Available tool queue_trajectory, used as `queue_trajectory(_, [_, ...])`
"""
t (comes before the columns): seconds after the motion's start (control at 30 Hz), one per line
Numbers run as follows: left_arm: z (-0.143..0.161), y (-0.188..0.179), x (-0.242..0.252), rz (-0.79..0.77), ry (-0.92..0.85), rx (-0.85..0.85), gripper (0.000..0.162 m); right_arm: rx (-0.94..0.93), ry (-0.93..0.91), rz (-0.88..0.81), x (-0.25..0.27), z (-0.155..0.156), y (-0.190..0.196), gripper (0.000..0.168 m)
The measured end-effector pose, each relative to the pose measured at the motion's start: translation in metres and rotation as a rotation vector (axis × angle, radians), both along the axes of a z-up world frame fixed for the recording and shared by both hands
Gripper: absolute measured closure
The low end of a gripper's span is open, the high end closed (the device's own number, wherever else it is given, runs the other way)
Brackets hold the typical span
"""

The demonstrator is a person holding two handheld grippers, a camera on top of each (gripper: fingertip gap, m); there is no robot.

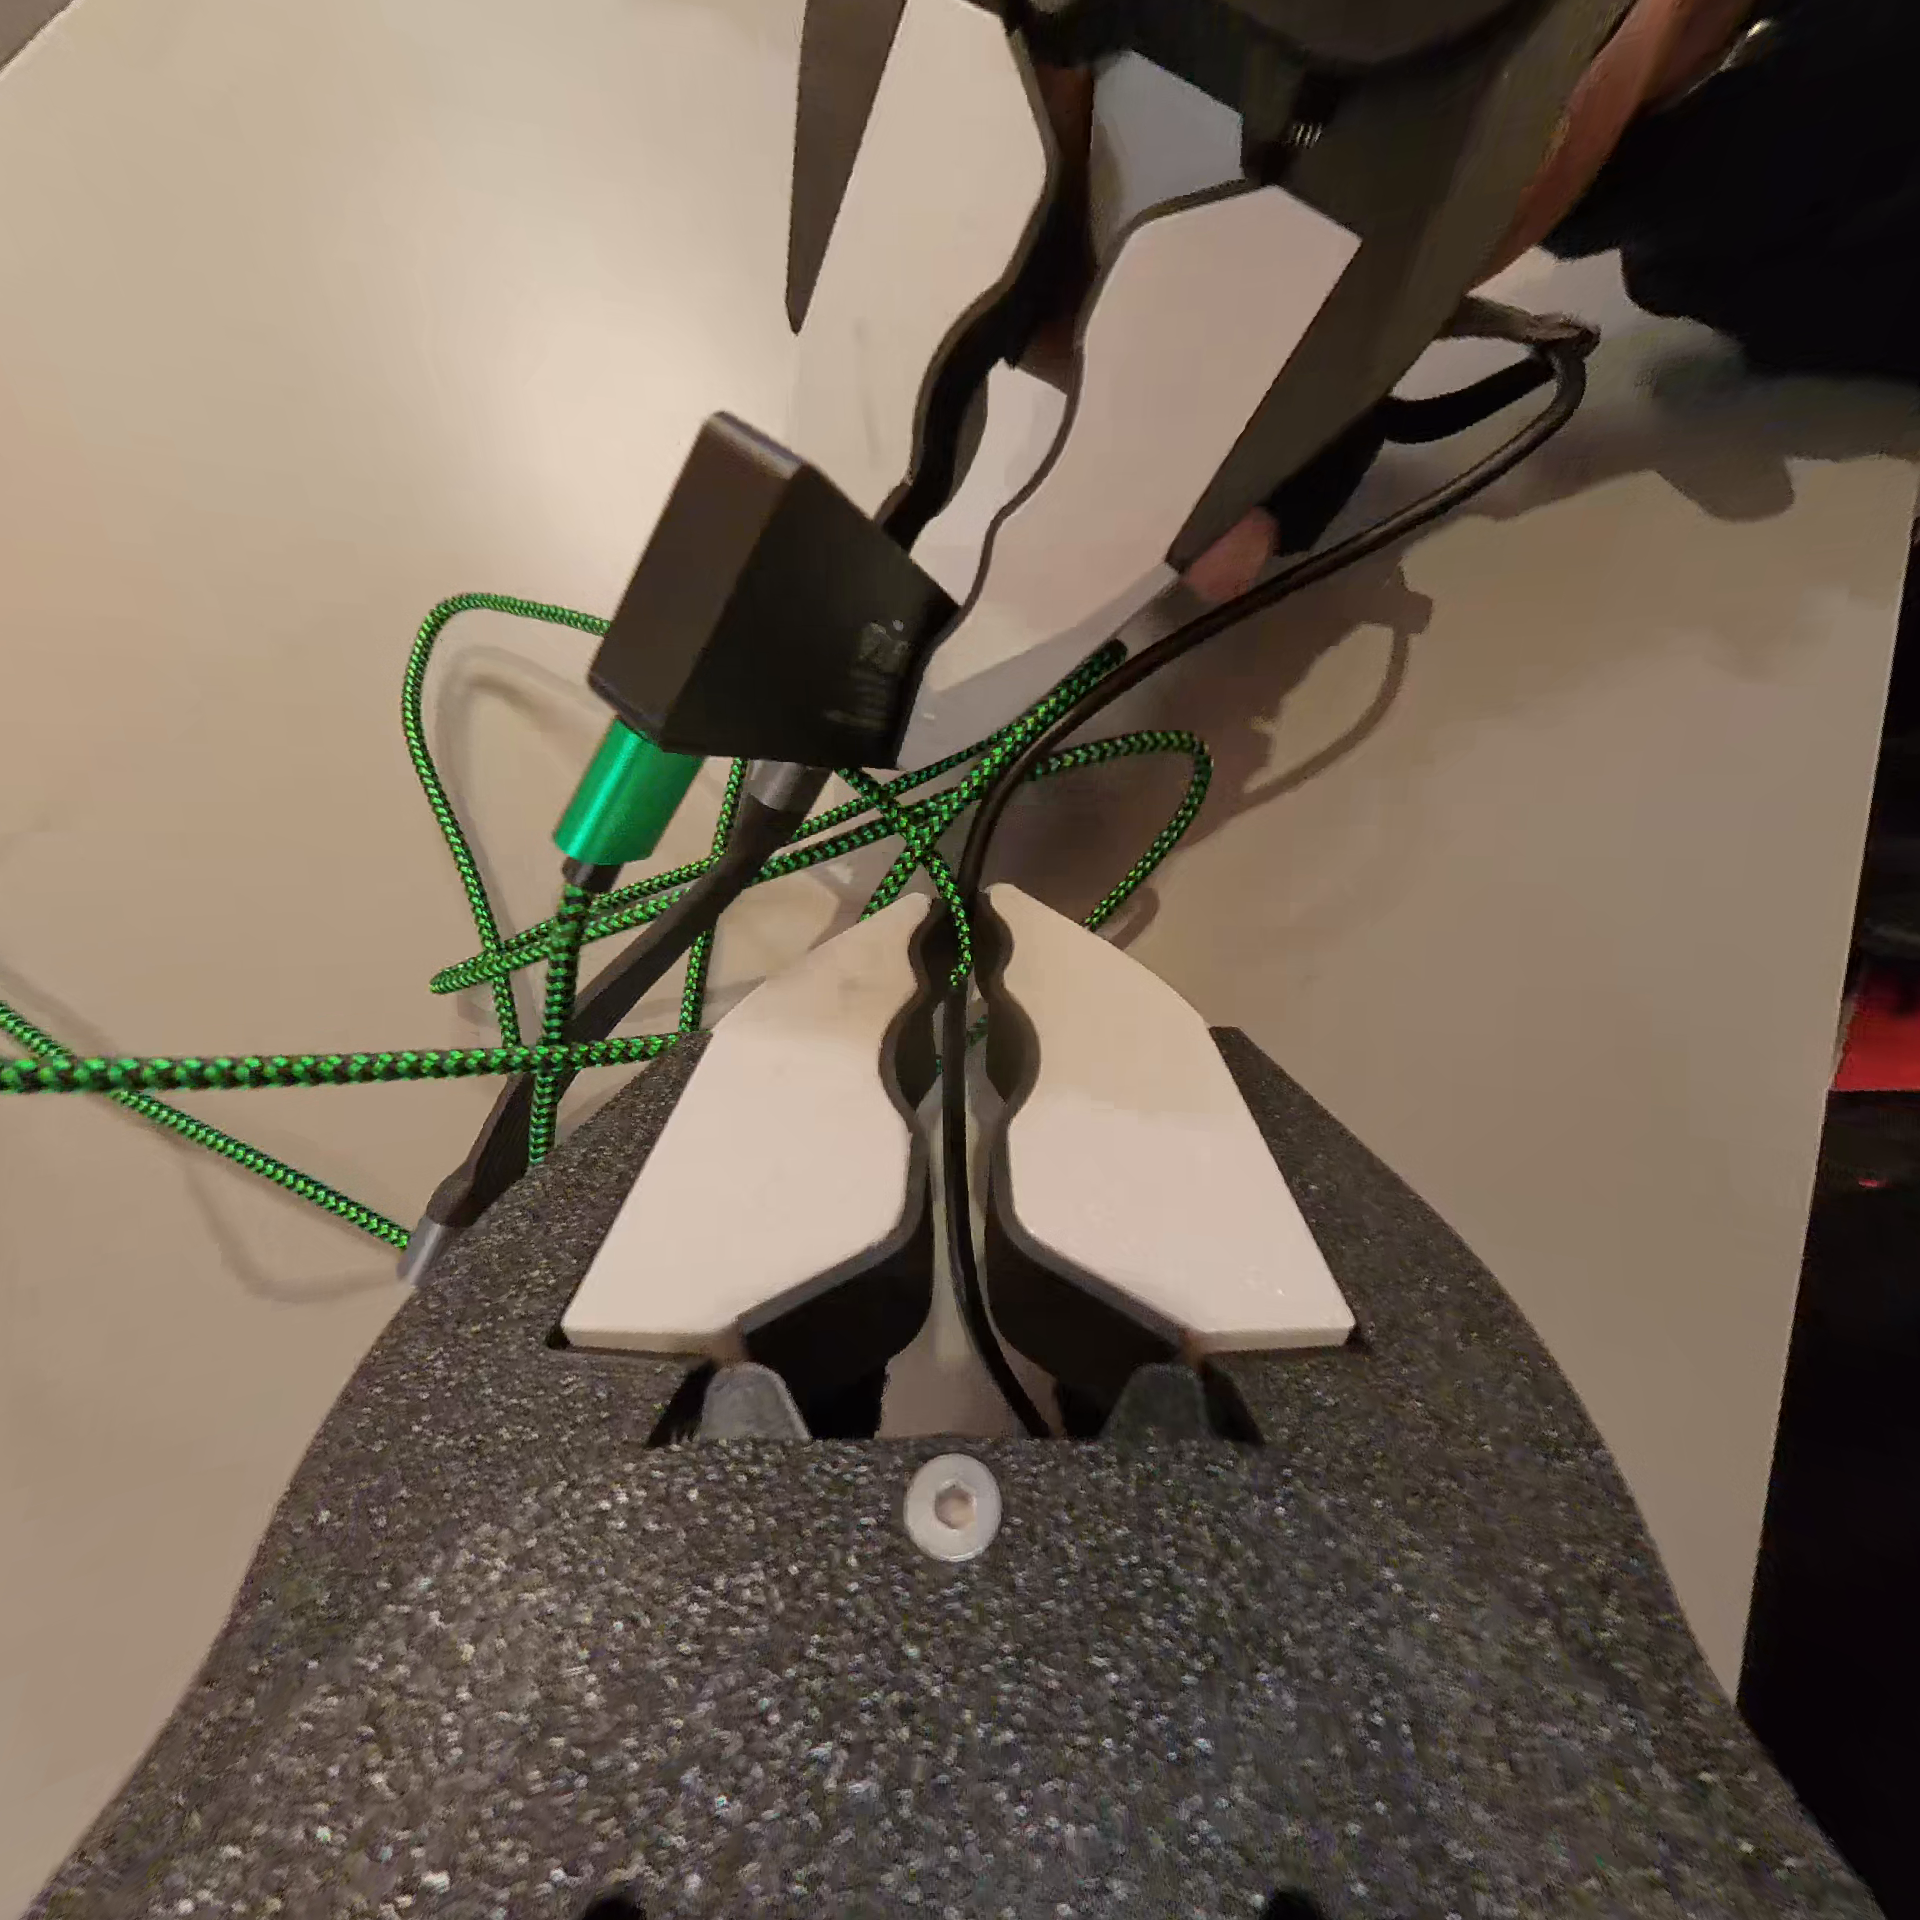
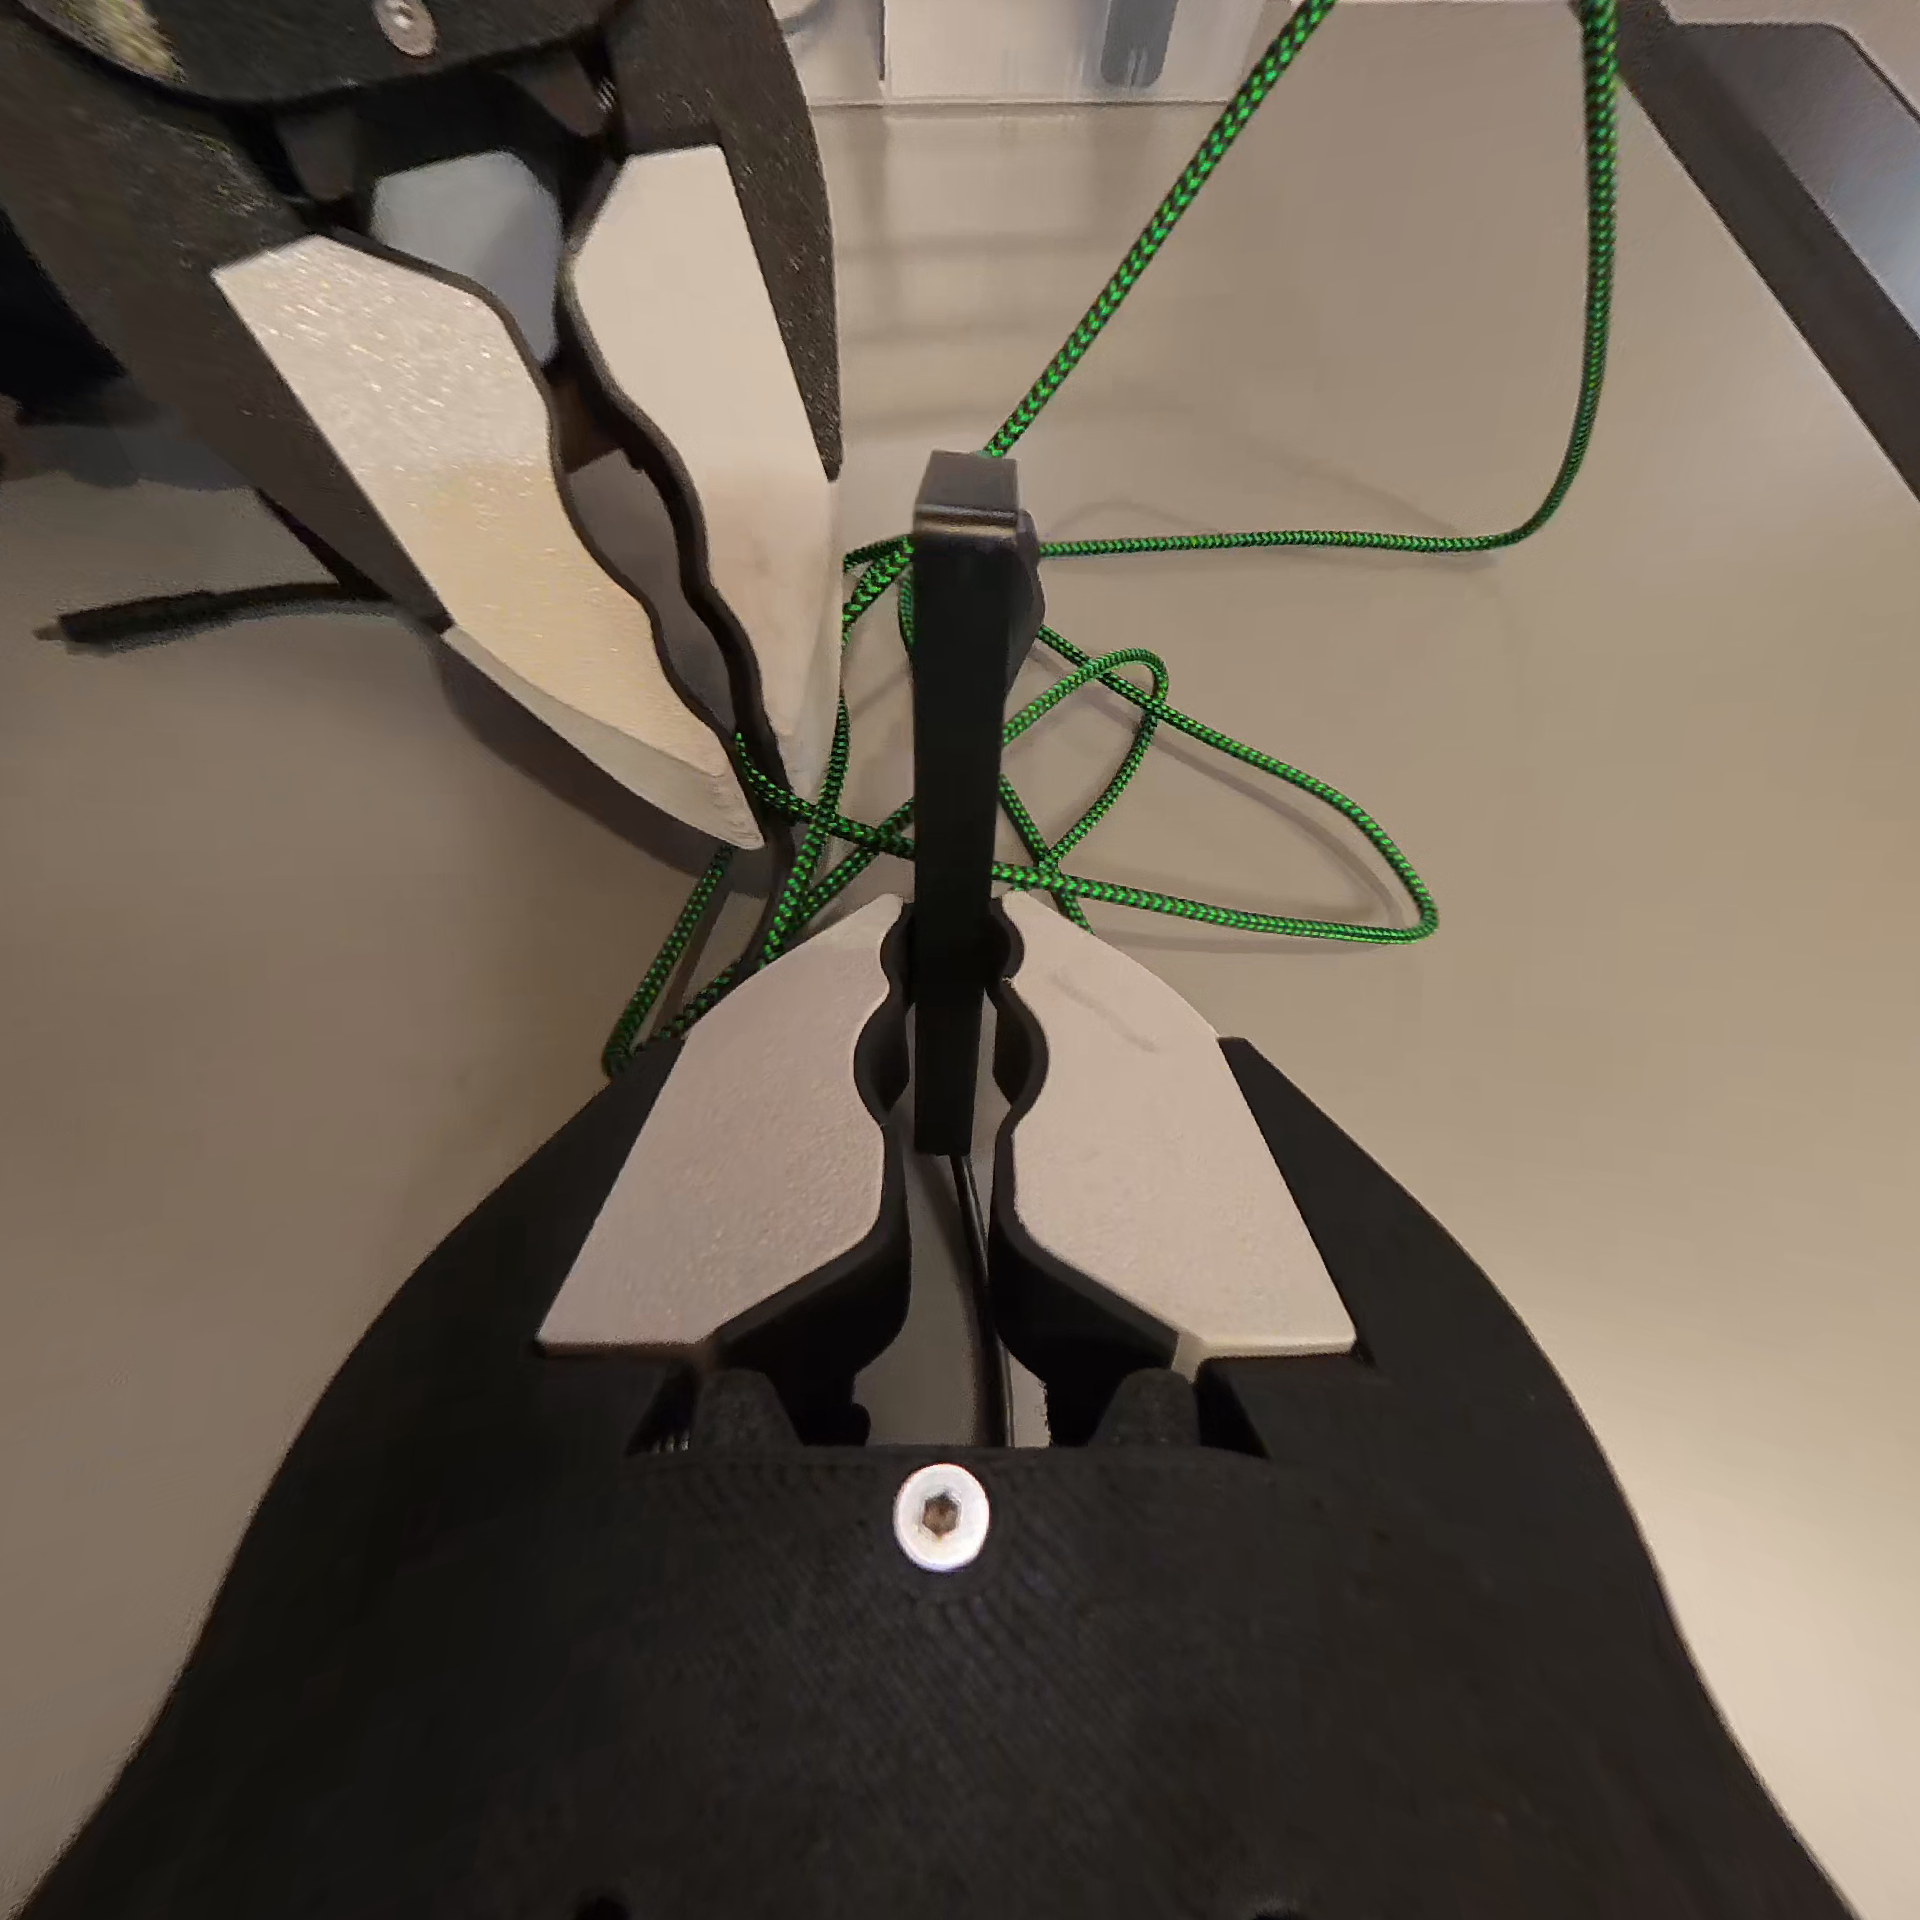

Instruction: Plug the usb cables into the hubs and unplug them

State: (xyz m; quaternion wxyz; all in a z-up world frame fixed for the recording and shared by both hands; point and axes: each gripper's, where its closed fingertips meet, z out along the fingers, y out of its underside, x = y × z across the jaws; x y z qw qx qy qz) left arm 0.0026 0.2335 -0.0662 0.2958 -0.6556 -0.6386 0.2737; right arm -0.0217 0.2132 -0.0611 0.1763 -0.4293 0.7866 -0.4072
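A flat black USB hub (image 1: 769, 613) hangs above the table in my right gripper (image 2: 951, 914), which is shut on its near end; it shows edge-on in the right wrist view (image 2: 956, 727). A green plug (image 1: 623, 790) and a grey plug (image 1: 784, 779) sit in the hub's lower edge. A green braided cable (image 1: 260, 1070) lies tangled below. My left gripper (image 1: 956, 904) is just under the hub. It is shut on the thin black cable (image 1: 961, 1164), and a green strand crosses its tips. It also shows in the right wrist view (image 2: 774, 774).
The beige table (image 1: 312, 416) ends at a dark drop on the right (image 1: 1849, 1351). A gloved hand (image 1: 1320, 488) holds the right gripper (image 1: 935, 665). A loose grey connector (image 1: 426, 1247) lies at the left. Green cable loops (image 2: 1351, 914) spread to the right. Left and right tips are no more than a few centimetres apart.
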Motion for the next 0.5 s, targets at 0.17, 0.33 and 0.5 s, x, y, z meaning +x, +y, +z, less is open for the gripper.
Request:
queue_trajectory(0.17, [-0.001,0.002,0.002,-0.031,-0.02,-0.015,0.158,0.134,-0.205,0.083,0.007,0.007,0.011,0.151])
queue_trajectory(0.33, [-0.004,0.001,0.004,-0.038,-0.053,-0.024,0.158,0.224,-0.307,0.152,0.01,0.011,0.018,0.135])
queue_trajectory(0.5, [-0.003,-0.002,0.002,-0.006,-0.071,-0.008,0.158,0.208,-0.22,0.161,0.017,0.008,0.023,0.102])
